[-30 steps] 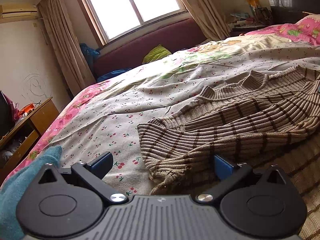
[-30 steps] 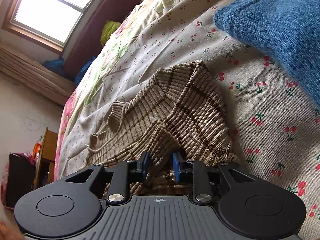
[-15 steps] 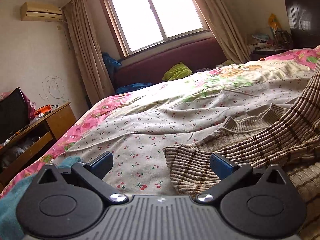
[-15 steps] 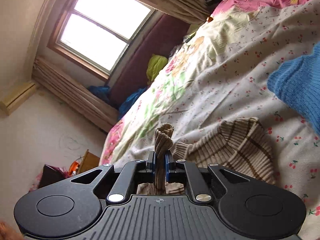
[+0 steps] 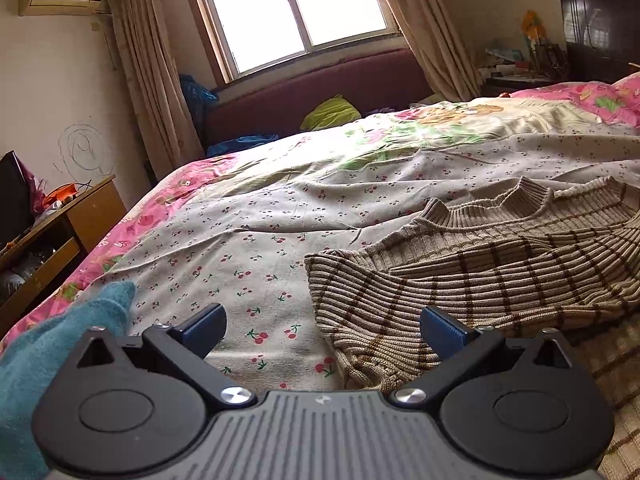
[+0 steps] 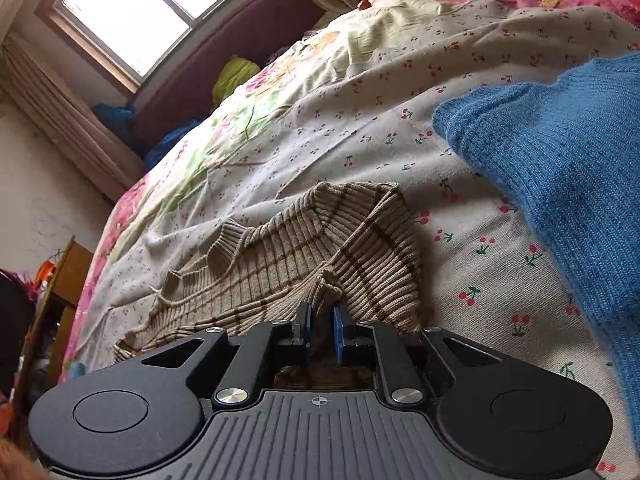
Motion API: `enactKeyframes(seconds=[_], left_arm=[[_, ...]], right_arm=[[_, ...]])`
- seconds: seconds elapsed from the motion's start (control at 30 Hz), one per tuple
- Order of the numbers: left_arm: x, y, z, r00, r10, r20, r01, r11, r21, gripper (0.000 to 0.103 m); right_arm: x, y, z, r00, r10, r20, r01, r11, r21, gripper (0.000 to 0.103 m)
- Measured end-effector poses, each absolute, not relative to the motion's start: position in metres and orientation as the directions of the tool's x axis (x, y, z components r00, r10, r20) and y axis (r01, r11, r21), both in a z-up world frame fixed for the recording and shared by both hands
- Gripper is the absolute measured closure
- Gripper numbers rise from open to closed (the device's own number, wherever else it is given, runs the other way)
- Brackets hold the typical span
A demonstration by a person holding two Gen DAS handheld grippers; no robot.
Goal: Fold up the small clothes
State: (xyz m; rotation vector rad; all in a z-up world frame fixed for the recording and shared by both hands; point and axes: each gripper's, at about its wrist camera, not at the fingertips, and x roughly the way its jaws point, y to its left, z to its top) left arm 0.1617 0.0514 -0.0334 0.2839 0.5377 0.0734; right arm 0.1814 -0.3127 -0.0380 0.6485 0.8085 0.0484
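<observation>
Right gripper, low at frame centre, has brought the sleeve it held aloft half a second ago down across the striped sweater; its jaws now stand slightly apart with knit between them, so this fold looks nearly laid. Left gripper hovers level, spread wide and empty, at the sweater's left edge on the bedsheet.

Bare cherry-print sheet left of the striped sweater: open passage there. Teal knit blocking farther left of the sweater, at the near edge. Blue knit crowding the sweater's right, only a narrow sheet strip between. Beyond the sweater's collar, open bedding.
</observation>
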Motion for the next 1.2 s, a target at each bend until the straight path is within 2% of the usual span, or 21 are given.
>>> enactKeyframes(seconds=[0.07, 0.17, 0.23, 0.33, 0.47, 0.6, 0.83, 1.07, 1.17, 1.2], left_arm=[[0.172, 0.05, -0.049, 0.808, 0.154, -0.569, 0.046, 0.946, 0.321, 0.0], [0.165, 0.054, -0.057, 0.803, 0.143, -0.579, 0.047, 0.953, 0.3, 0.0], [0.16, 0.057, -0.051, 0.814, 0.137, -0.564, 0.022, 0.964, 0.266, 0.0], [0.158, 0.061, -0.044, 0.821, 0.13, -0.556, -0.005, 0.975, 0.221, 0.0], [0.153, 0.064, -0.037, 0.842, 0.119, -0.527, -0.011, 0.979, 0.202, 0.0], [0.155, 0.069, -0.033, 0.848, 0.092, -0.522, 0.004, 0.983, 0.181, 0.0], [0.169, 0.062, -0.04, 0.854, 0.051, -0.517, 0.039, 0.986, 0.163, 0.0], [0.175, 0.059, -0.051, 0.844, 0.053, -0.534, 0.047, 0.984, 0.172, 0.0], [0.174, 0.059, -0.053, 0.843, 0.062, -0.535, 0.039, 0.983, 0.177, 0.0], [0.173, 0.059, -0.053, 0.845, 0.064, -0.532, 0.039, 0.983, 0.18, 0.0]], right_arm=[[0.172, -0.317, -0.036, 0.703, 0.217, -0.677, 0.237, 0.827, 0.51, 0.089], [0.16, -0.317, -0.02, 0.74, 0.202, -0.642, 0.202, 0.843, 0.499, 0.089], [0.163, -0.3, -0.008, 0.749, 0.247, -0.615, 0.094, 0.879, 0.467, 0.089], [0.193, -0.241, -0.002, 0.645, 0.419, -0.639, -0.163, 0.893, 0.42, 0.089], [0.224, -0.167, -0.01, 0.559, 0.477, -0.678, -0.413, 0.87, 0.271, 0.088], [0.249, -0.134, -0.021, 0.473, 0.503, -0.724, -0.562, 0.805, 0.191, 0.084], [0.263, -0.121, -0.031, 0.385, 0.495, -0.779, -0.657, 0.74, 0.145, 0.083], [0.274, -0.123, -0.037, 0.313, 0.537, -0.783, -0.626, 0.737, 0.255, 0.081], [0.268, -0.122, -0.032, 0.351, 0.521, -0.778, -0.596, 0.765, 0.243, 0.096], [0.267, -0.125, -0.027, 0.367, 0.524, -0.768, -0.581, 0.774, 0.25, 0.098]])
